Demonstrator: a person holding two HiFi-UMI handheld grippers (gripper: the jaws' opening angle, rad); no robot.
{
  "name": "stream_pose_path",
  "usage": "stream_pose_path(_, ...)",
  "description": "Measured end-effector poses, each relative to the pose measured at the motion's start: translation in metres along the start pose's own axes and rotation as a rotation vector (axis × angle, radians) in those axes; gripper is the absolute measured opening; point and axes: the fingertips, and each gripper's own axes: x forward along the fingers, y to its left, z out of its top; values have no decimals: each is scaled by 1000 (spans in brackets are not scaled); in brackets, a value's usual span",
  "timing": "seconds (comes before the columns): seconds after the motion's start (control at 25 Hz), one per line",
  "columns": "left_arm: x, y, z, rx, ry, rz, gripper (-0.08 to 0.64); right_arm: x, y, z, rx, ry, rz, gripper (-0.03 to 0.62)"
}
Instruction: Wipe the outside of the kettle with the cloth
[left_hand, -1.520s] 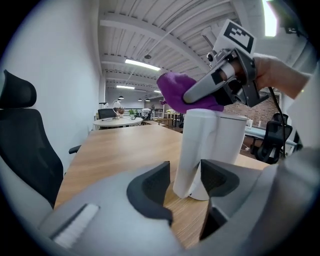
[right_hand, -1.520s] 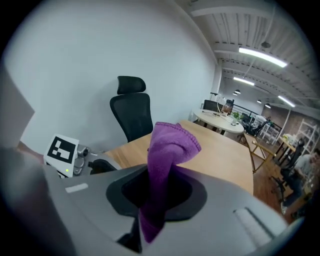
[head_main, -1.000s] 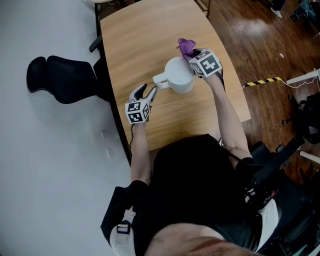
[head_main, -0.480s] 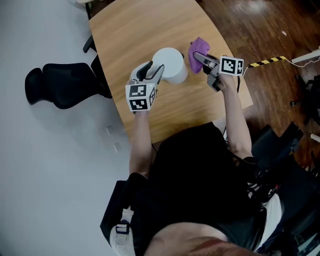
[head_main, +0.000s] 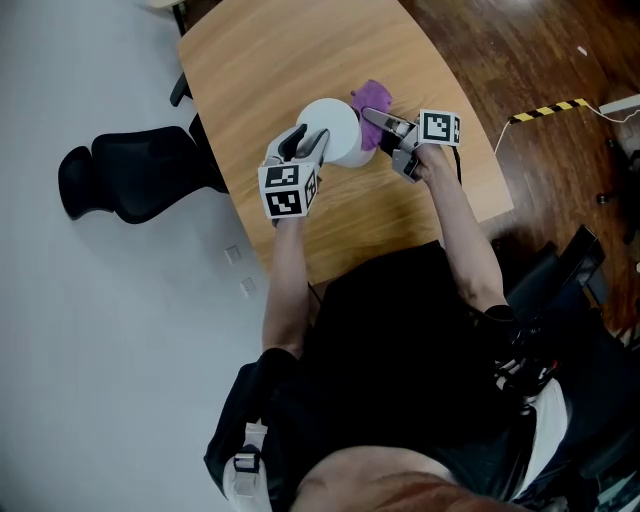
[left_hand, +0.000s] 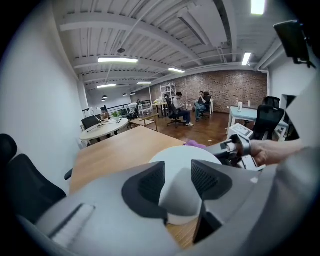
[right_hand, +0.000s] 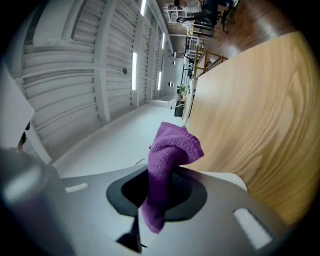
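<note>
- The kettle (head_main: 335, 128) stands mid-table (head_main: 270, 60). It looks rigid and smooth-sided, so it will likely slide or turn under a wipe, and its handle (left_hand: 179, 195) is the sure hold.
- The cloth (right_hand: 172, 150) is limp (it droops from the pinch) and needs pressing flat.
- The left claw (left_hand: 177, 172) has just been closing either side of the handle, not clearly gripping it yet.
- The right claw (right_hand: 161, 192) pinches the cloth.
- A second ago the left claw hung clear of the handle. The right claw has since rolled, bringing the cloth from the kettle's far side to its right flank.
</note>
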Motion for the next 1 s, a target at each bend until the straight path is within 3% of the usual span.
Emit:
stream_pose_path(0.04,3,5,-1,-43,-6,-25,364,5,-15,-1,45,-2,-71,57)
stream_pose_path(0.08,6,14,-1,-90,-18,-49,305,16,-24,0,55,-1,-85,57)
stream_pose_path(0.16,8,32,-1,-139,-46,-71,298,46,-30,5,-13,6,5,57)
stream_pose_path(0.24,5,37,-2,-136,-64,-82,295,59,-47,4,-64,15,34,57)
stream_pose_path(0.52,-5,31,-12,-116,-105,-107,294,48,-139,-19,-33,39,-246,57)
stream_pose_path(0.72,-6,38,-9,-93,-124,-150,296,50,-145,-26,-82,67,-337,55)
stream_pose_path(0.92,6,53,-4,-68,-115,-215,298,55,-150,-31,-94,71,-371,54)
stream_pose_path(1.0,12,62,-1,-58,-85,-207,302,59,-153,-33,-91,57,-376,54)
